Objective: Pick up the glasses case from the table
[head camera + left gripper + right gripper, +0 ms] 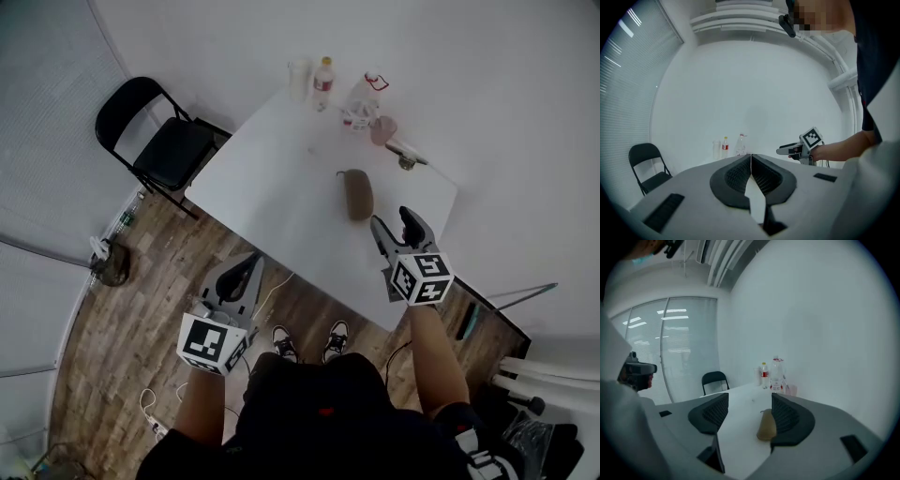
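The brown glasses case (357, 194) lies on the white table (281, 187), right of its middle. In the right gripper view the case (766, 424) rests on the tabletop just ahead of the right-hand jaw. My right gripper (395, 224) hovers over the table's near right part, a short way in front of the case, open with nothing between its jaws. My left gripper (245, 270) hangs off the table's near edge over the floor, shut and empty. In the left gripper view its jaws meet in a thin line (751, 161).
Bottles (322, 82), a cup (298, 77) and a pink cup (383, 129) stand at the table's far end. A black folding chair (159, 141) stands left of the table. Cables (150, 403) lie on the wooden floor near my feet (309, 342).
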Motion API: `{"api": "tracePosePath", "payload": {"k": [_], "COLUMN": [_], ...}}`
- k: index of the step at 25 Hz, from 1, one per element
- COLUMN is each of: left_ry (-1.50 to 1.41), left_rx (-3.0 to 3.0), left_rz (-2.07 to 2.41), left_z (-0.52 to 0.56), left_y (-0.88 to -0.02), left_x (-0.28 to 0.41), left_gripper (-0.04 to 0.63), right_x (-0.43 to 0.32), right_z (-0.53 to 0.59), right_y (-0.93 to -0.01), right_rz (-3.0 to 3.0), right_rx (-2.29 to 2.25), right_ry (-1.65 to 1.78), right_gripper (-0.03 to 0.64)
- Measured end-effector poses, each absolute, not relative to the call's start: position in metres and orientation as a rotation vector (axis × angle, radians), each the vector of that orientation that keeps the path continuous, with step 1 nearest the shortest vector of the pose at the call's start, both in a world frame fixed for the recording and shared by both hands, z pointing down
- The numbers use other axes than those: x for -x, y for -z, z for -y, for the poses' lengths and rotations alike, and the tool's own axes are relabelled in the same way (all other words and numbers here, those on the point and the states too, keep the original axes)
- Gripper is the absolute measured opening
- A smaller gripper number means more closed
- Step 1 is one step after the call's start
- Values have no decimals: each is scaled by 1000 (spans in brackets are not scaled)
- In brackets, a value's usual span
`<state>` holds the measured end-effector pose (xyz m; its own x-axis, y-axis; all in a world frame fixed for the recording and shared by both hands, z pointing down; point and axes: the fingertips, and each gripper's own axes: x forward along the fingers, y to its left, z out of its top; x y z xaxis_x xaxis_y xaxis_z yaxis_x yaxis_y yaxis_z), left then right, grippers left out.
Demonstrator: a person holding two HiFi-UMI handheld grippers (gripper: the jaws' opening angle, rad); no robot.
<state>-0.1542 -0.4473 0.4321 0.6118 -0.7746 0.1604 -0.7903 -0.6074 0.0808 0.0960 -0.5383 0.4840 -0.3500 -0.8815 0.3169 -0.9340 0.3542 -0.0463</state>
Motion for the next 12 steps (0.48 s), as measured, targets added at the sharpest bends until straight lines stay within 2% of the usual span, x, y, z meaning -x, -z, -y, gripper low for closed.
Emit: {"api": "tracePosePath", "payload": {"k": [4,12], "left_ry": [-151,-166], "left_rx": [-2637,-2554], "left_rz": [1327,1350], "left_z": [455,477], "left_y": [-438,-455], "left_x": [147,143], "left_gripper": [23,23], "right_x": [-103,-105], "right_z": [579,651], "right_y": [-529,-613], "right_rz": [2302,2170], "right_rx": [-1596,-1514], "right_ry": [-404,-541], "right_gripper": [321,356]}}
